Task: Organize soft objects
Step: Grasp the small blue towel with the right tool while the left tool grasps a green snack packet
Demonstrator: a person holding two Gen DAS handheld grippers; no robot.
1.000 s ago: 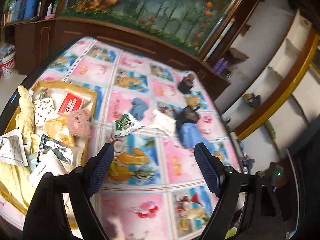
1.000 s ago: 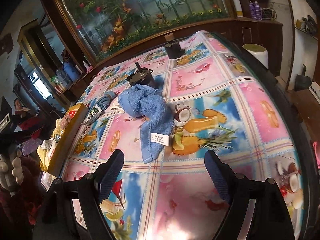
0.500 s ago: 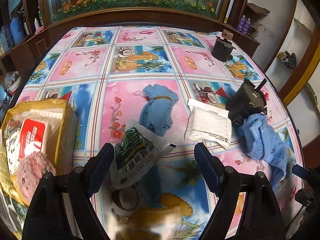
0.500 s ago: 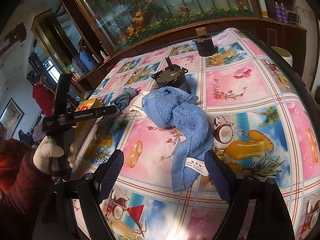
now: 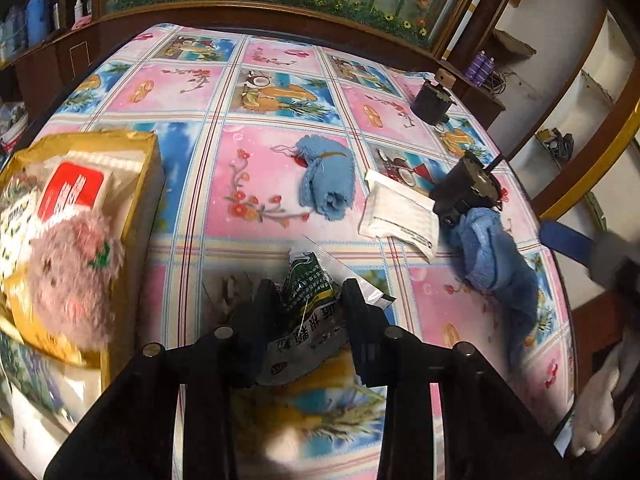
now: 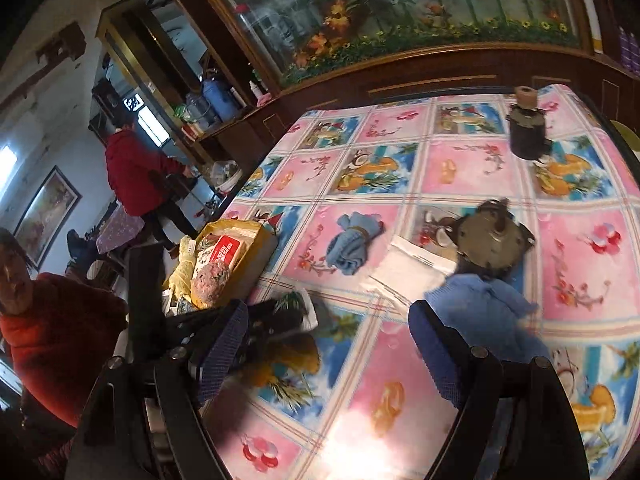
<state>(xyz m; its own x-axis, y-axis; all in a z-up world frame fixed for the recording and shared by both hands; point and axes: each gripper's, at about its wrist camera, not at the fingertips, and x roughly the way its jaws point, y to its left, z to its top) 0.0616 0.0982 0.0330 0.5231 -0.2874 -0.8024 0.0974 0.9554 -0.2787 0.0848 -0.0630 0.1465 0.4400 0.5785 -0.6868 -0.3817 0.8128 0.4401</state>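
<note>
Left tool (image 5: 308, 308) clamped on crinkly green foil packet (image 5: 306, 284), right tool (image 6: 328, 344) spread wide beside fluffy blue towel (image 6: 480, 312), glossy patterned tabletop (image 5: 256, 184)

table ahead of me: fruit-print cloth (image 5: 280, 92) | dead ahead: dark wood cabinet (image 6: 420, 76) under a flowery glass panel (image 6: 380, 8) | off to my left: bright window (image 6: 150, 126), framed picture (image 6: 44, 216)

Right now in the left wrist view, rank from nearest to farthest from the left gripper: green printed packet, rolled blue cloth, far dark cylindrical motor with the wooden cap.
1. Green printed packet, pinched in the left gripper.
2. Rolled blue cloth, mid-table, ahead.
3. Dark cylindrical motor with the wooden cap, far right edge.
</note>
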